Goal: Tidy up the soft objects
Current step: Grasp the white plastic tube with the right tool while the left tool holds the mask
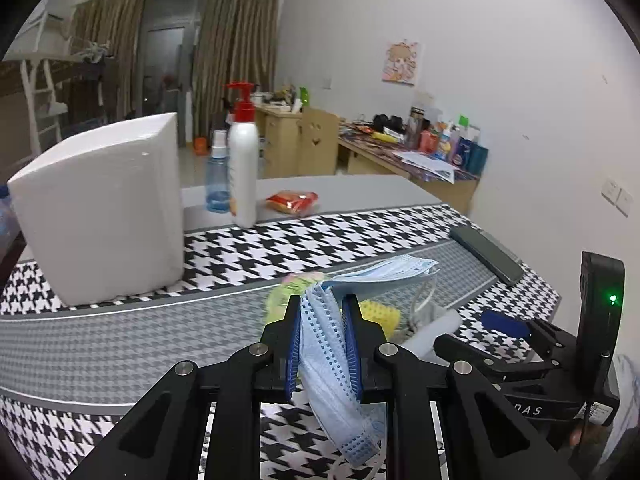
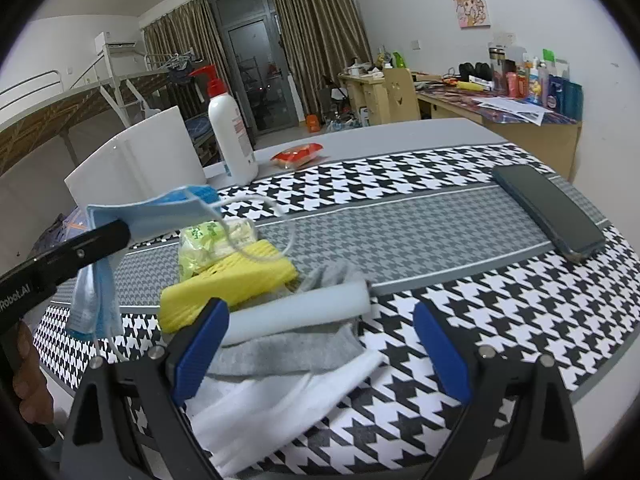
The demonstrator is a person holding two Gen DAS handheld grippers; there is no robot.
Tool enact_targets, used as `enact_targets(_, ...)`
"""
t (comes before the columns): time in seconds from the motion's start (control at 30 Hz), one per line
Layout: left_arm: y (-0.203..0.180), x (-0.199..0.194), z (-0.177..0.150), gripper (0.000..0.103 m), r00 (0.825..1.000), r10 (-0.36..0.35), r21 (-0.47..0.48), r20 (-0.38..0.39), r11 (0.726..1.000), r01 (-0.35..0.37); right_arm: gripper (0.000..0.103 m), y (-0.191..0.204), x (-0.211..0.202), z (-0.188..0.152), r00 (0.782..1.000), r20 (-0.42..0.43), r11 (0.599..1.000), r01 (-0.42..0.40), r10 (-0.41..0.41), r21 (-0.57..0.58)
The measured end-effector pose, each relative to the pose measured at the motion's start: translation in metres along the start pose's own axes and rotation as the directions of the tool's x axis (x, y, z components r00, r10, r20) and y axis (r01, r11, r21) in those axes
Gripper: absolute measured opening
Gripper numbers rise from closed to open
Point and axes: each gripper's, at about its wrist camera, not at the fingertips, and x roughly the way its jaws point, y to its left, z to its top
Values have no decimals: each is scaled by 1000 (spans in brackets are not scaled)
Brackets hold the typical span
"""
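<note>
My left gripper is shut on a bunch of light blue face masks, which hang above the houndstooth mat. In the right wrist view the same masks droop from the left gripper at the far left, ear loops trailing. Below them lies a pile: a green tissue pack, a yellow sponge, a white foam roll, a grey cloth and a white cloth. My right gripper stands open over the foam roll and grey cloth, gripping nothing.
A white box stands at the left of the table. Behind it are a white pump bottle, a blue spray bottle and a red snack pack. A dark phone lies at the right edge.
</note>
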Motion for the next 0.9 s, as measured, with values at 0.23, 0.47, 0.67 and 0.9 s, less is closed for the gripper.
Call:
enact_targets(0.23,10,2,-3,21,1000,18,-17,-10,1000,-18,87,-2,10,3,999,-37,1000,-27,28,12)
enact_targets(0.47,15,7,-4,21,1000,13,-23,-23,1000,-14,66,-6,21,3,995,-94,999,-32,35,35)
enact_targets(0.67,18,11,-4,21,999,10,-24,-30,1000,-10,47,-2,17,6,997,-74,1000,15,-14,8)
enact_targets(0.9,19,10,-4,21,1000,-1,-27,-30,1000,0,22,-3,8,15,997,-39,998,69,-70,-6)
